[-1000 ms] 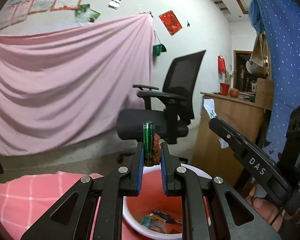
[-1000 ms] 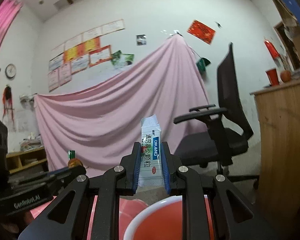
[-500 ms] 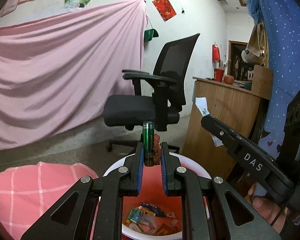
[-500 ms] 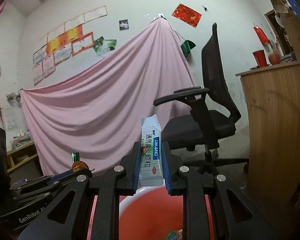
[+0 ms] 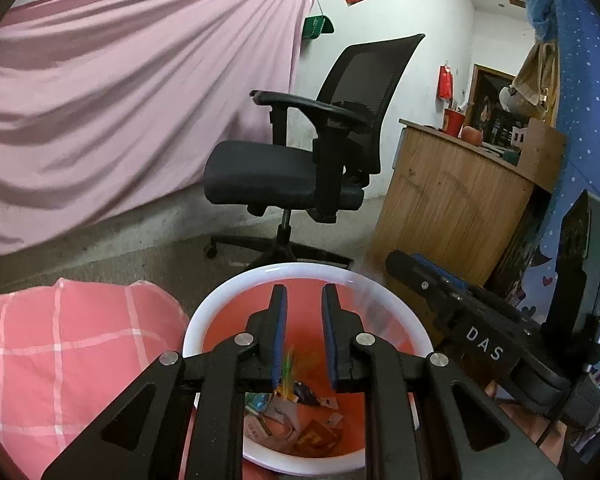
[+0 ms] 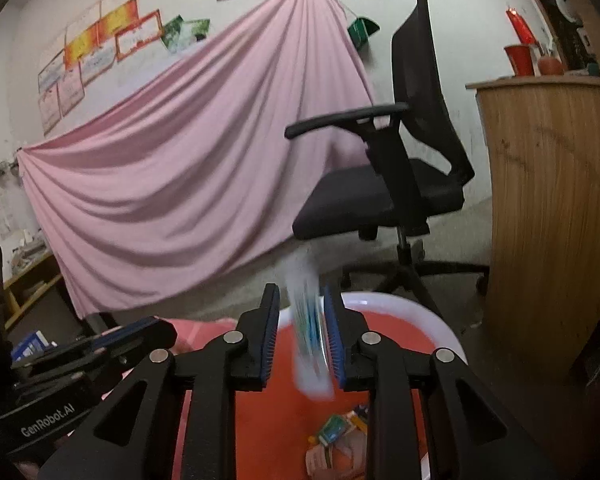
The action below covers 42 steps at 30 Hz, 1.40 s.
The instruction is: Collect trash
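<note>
Here the right gripper (image 6: 302, 332) hung over the red bin (image 6: 404, 316), its jaws opening, and a blurry white packet (image 6: 306, 320) slid loose between them. The left gripper (image 5: 303, 328) hung over the same bin, jaws apart and empty, with trash (image 5: 300, 424) piled below it.

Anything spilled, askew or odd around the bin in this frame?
Nothing spilled. The one oddity is a blurred white-and-blue paper packet, tilted between the opening right tongs and apparently dropping into the red plastic bin with a white rim. Litter lies inside the bin.
</note>
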Each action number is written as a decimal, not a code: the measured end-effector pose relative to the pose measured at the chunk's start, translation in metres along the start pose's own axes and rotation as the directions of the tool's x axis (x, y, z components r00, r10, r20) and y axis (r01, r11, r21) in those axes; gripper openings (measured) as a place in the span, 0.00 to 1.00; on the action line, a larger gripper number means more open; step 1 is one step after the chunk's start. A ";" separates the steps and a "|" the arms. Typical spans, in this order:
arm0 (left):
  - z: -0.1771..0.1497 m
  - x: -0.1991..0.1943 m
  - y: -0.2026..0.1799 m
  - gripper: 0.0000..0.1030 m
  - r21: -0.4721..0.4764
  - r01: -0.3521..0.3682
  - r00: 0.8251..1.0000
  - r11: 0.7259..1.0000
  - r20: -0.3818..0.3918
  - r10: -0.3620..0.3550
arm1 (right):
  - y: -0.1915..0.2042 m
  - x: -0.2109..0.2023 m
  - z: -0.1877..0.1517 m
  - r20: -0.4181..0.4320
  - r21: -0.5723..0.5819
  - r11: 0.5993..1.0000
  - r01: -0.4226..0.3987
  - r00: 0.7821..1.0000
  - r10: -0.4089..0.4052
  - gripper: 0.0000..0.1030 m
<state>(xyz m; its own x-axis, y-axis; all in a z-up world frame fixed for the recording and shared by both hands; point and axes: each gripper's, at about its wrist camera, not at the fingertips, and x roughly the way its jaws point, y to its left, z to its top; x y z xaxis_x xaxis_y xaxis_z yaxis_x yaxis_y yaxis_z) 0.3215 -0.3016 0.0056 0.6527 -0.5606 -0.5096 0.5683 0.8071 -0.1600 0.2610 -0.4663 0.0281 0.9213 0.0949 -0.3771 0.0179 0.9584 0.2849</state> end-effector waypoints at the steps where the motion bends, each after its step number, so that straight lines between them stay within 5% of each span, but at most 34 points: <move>1: 0.000 0.001 0.001 0.15 -0.003 -0.002 1.000 1.000 -0.004 0.002 | 0.000 0.000 0.000 -0.004 0.001 1.000 0.001 1.000 -0.001 0.29; 13: -0.001 -0.019 0.023 0.23 -0.071 -0.051 0.999 0.996 0.006 0.052 | 0.006 -0.002 0.003 -0.003 -0.013 1.000 0.002 1.000 -0.002 0.32; 21: -0.009 -0.065 0.040 0.37 -0.092 -0.091 0.994 0.992 0.045 0.096 | 0.024 -0.027 0.001 0.040 -0.038 0.999 -0.002 0.999 0.004 0.49; 26: -0.024 -0.103 0.047 0.54 -0.100 -0.122 0.988 0.987 0.082 0.130 | 0.038 -0.051 -0.004 0.072 -0.056 0.998 0.024 0.997 -0.020 0.72; 29: -0.032 -0.123 0.052 0.62 -0.122 -0.137 0.985 0.983 0.091 0.148 | 0.046 -0.063 -0.008 0.075 -0.053 0.998 0.027 0.997 -0.023 0.76; 31: -0.038 -0.139 0.057 0.81 -0.139 -0.154 0.981 0.978 0.100 0.169 | 0.052 -0.072 -0.012 0.074 -0.057 0.998 0.034 0.997 -0.030 0.83; 35: -0.052 -0.172 0.063 0.89 -0.162 -0.175 0.970 0.971 0.142 0.199 | 0.065 -0.095 -0.024 0.102 -0.058 0.997 0.045 0.994 -0.039 1.00; 42: -0.083 -0.224 0.067 0.93 -0.171 -0.237 0.948 0.956 0.176 0.266 | 0.091 -0.131 -0.041 0.137 -0.123 0.991 0.047 0.990 -0.030 1.00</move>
<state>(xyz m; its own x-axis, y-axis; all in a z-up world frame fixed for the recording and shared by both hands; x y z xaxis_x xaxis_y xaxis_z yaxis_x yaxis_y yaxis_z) 0.1719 -0.1068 0.0385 0.8580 -0.3487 -0.3770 0.3029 0.9365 -0.1769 0.1262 -0.3801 0.0669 0.9648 0.0280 -0.2615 0.0137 0.9876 0.1563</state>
